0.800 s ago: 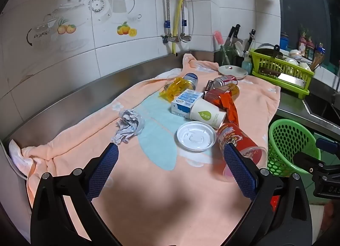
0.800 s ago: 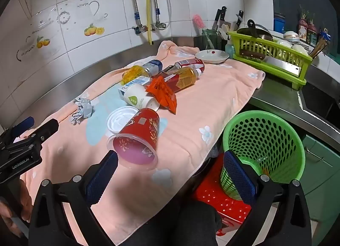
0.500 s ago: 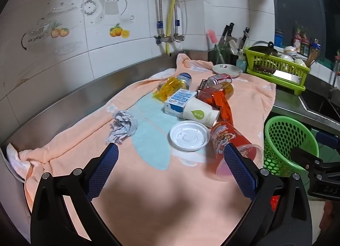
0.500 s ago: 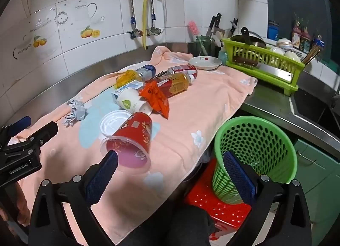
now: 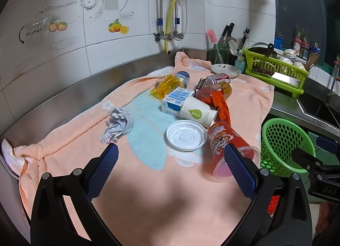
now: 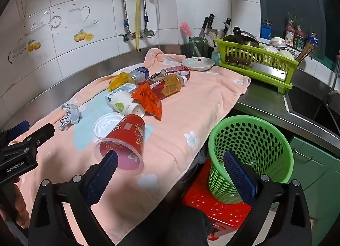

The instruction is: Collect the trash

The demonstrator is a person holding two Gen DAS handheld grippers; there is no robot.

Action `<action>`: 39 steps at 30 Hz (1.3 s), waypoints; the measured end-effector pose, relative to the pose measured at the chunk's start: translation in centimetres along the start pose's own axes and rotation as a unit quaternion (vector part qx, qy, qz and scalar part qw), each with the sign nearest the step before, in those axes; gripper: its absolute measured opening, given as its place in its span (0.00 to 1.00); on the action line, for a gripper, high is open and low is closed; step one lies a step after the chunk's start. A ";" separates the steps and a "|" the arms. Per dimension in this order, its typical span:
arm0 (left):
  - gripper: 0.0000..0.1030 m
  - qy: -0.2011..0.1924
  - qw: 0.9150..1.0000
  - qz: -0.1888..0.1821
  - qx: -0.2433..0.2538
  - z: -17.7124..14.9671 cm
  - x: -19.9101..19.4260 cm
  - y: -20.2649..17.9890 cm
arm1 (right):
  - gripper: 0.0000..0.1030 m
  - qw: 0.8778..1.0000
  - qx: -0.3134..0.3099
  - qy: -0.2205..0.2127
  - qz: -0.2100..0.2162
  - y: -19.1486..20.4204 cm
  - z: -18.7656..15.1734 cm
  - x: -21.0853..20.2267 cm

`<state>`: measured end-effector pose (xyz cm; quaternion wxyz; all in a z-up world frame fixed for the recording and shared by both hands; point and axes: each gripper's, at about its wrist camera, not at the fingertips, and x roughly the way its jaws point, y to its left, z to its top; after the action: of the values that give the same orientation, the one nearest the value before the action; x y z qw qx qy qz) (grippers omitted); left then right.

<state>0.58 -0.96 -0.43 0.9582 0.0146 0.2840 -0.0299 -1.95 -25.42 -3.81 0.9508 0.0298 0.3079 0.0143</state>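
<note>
**Trash laid out, nothing yet taken**

Left wrist view: the left tool [image 5: 171, 161] is held spread wide and empty above the towel-covered surface [image 5: 148, 193], aimed down at the litter: crumpled paper [image 5: 118, 124], white lid [image 5: 186, 135], red cup [image 5: 228, 142].

Right wrist view: the right tool [image 6: 170, 166] is likewise parted and empty, its span covering both the red cup [image 6: 124, 139] and the green basket [image 6: 250, 150], which is set below the surface edge, probably so that trash can be dropped in.

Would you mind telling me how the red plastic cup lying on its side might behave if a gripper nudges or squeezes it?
The red plastic cup looks empty, so probably light. Lying on its side, it may roll in a curve. Its thin translucent rim probably flexes under a squeeze.
</note>
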 end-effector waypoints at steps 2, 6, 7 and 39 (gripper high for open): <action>0.95 -0.001 1.000 0.002 0.001 0.0 0.0 0.0 | 0.93 1.000 0.001 0.000 -0.002 -0.1 -0.1 0.0; 0.95 -0.002 1.000 0.003 -0.001 0.1 0.0 -0.1 | 0.93 1.000 0.002 0.000 -0.003 -0.2 0.0 0.0; 0.95 -0.002 1.000 0.003 -0.001 0.1 0.0 -0.1 | 0.93 1.000 0.002 0.000 -0.003 -0.3 -0.1 0.0; 0.95 -0.002 1.000 -0.004 0.002 0.3 0.2 -0.6 | 0.93 1.000 0.005 0.005 -0.002 -0.5 -0.1 0.2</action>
<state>0.83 -1.54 -0.27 0.9588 0.0151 0.2817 -0.0339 -1.84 -25.95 -4.02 0.9491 0.0337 0.3130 0.0114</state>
